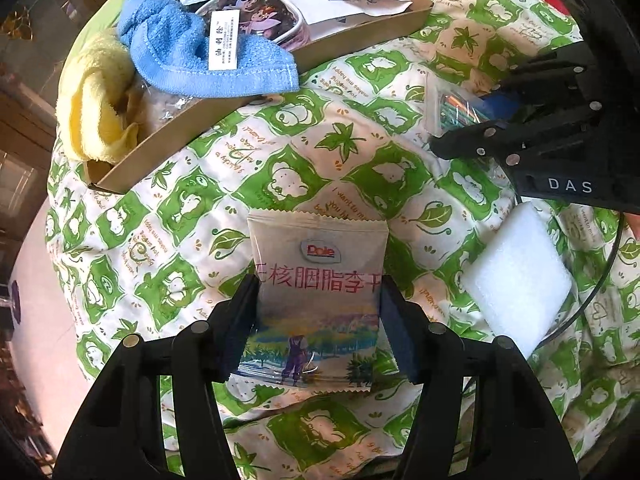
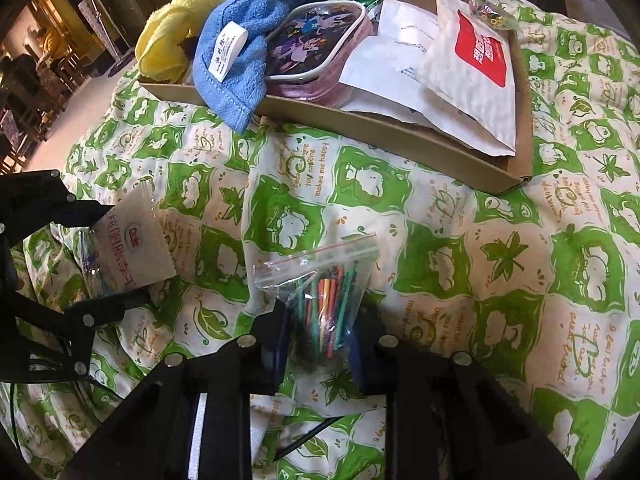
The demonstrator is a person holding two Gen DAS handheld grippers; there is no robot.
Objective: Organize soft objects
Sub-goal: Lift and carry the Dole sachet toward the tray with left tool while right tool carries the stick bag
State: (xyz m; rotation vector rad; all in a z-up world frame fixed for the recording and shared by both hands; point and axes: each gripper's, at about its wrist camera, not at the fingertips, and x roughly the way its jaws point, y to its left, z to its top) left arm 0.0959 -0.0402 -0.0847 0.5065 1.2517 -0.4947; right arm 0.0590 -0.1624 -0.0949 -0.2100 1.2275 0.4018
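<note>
Now, left hand-held gripper (image 1: 318, 316) clamps Dole packet (image 1: 318, 280) lengthwise fwd, right hand-held gripper (image 2: 320, 320) clamps zip bag (image 2: 324, 284).

Both grippers are matte black with silver rivets; right gripper (image 1: 472, 136) lettered "DAS".

Green-printed quilt (image 1: 360, 160), cardboard tray (image 1: 168, 148), white sponge (image 1: 520, 276)

The left gripper (image 1: 318, 312) has its fingers pressed against a packet's sides. The right gripper (image 2: 322, 338) pinches a small bag.
</note>
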